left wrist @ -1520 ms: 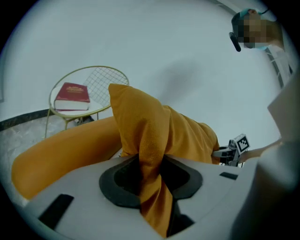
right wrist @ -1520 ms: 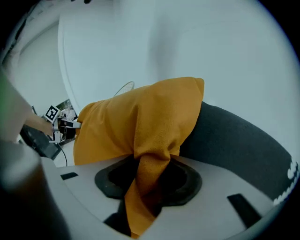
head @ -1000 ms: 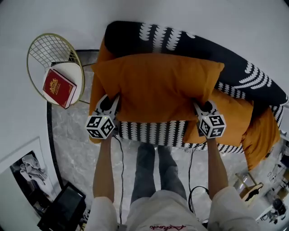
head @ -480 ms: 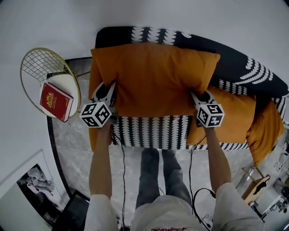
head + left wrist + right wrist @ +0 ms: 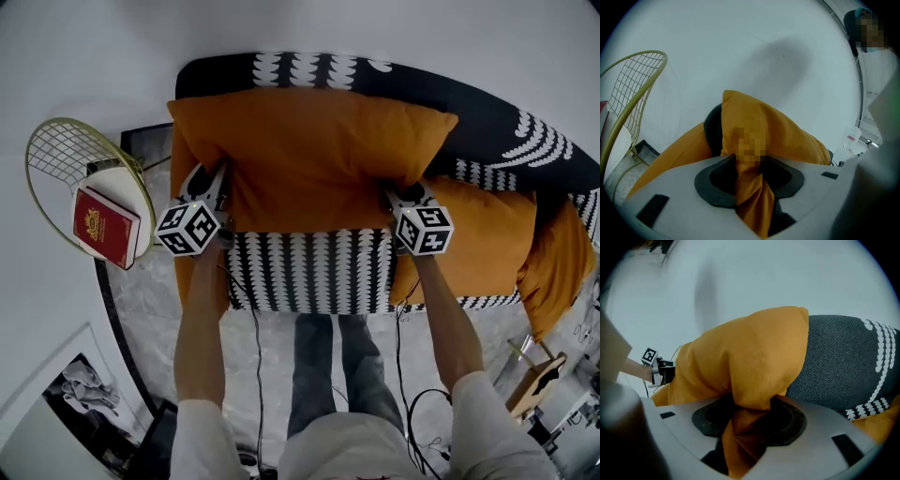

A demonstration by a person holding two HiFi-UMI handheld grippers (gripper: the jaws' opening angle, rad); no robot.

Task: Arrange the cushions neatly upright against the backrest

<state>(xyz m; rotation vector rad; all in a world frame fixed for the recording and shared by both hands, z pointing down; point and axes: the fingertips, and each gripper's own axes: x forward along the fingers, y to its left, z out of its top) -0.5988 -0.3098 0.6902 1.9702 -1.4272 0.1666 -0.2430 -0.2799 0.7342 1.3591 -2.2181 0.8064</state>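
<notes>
A large orange cushion (image 5: 319, 155) stands against the black backrest (image 5: 497, 117) with white leaf print, above the patterned seat (image 5: 309, 272). My left gripper (image 5: 208, 183) holds its lower left corner and my right gripper (image 5: 405, 195) its lower right corner. In the left gripper view orange fabric (image 5: 750, 140) is pinched between the pads of the left gripper (image 5: 749, 173). The right gripper view shows a bunched corner (image 5: 759, 380) between the jaws of the right gripper (image 5: 749, 420). Both pairs of jaws are opening. A second orange cushion (image 5: 487, 234) lies on the seat to the right.
A gold wire side table (image 5: 66, 159) with a red book (image 5: 105, 227) stands left of the sofa. More orange fabric (image 5: 553, 272) hangs at the sofa's right end. Cables (image 5: 258, 375) and a framed picture (image 5: 84, 403) lie on the marble floor beside my legs (image 5: 337, 375).
Both grippers have carried the large cushion away from me, back over the seat toward the backrest. More of the patterned seat now shows in front of it.
</notes>
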